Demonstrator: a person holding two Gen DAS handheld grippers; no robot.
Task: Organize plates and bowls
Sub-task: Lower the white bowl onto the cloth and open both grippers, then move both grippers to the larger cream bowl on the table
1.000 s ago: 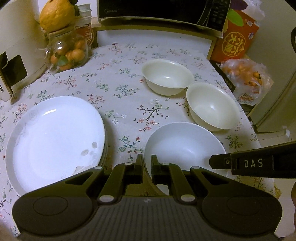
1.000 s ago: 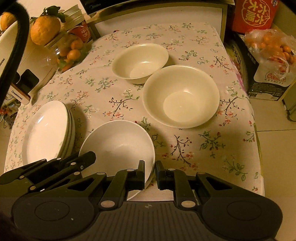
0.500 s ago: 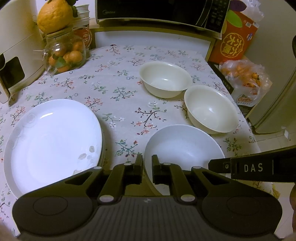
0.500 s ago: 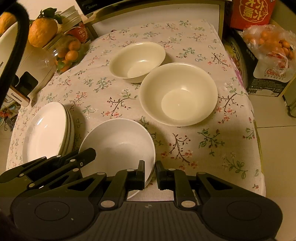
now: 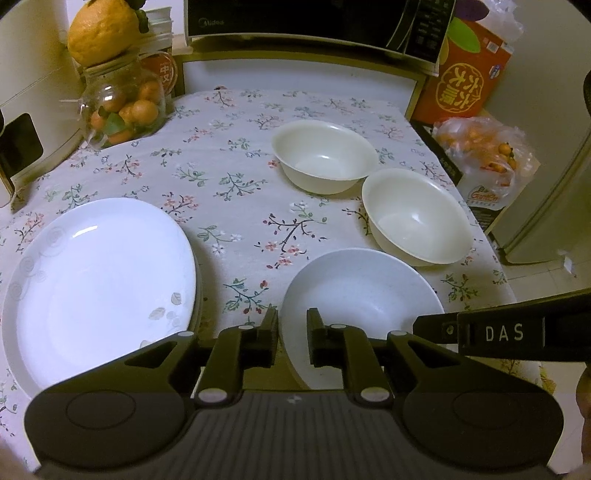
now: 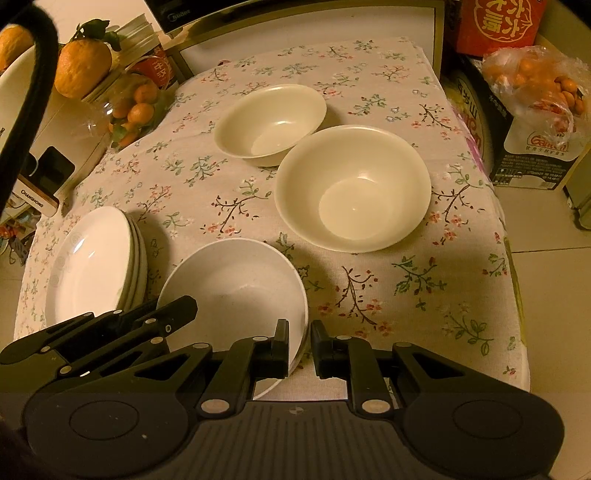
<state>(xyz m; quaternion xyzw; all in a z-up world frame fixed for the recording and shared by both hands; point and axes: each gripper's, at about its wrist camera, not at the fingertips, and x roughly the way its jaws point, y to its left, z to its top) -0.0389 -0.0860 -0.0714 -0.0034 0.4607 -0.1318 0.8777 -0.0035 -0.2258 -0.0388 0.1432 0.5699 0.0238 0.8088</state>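
A white bowl [image 5: 362, 288] [image 6: 232, 280] rests on the flowered tablecloth [image 5: 236, 206] at the near edge. My left gripper [image 5: 291, 332] straddles its left rim; its jaws are opening and the pads stand just off the rim. On the right rim, my right gripper [image 6: 299, 343] is shut, and its finger marked DAS shows in the left wrist view. Two cream bowls [image 5: 325, 155] [image 5: 417, 214] sit apart behind, the larger cream bowl [image 6: 351, 188] nearer. A stack of white plates [image 5: 99, 280] [image 6: 92, 266] lies to the left.
A glass jar of small oranges [image 5: 122, 107] with a big citrus on top stands back left beside a white appliance [image 5: 22, 110]. A microwave [image 5: 314, 18] is at the back. A red box [image 5: 465, 81] and a bag of oranges [image 5: 487, 155] sit past the table's right edge.
The gap between my left gripper's fingers has widened a little around the white bowl's rim. The right gripper, bowls and plates have stayed where they were.
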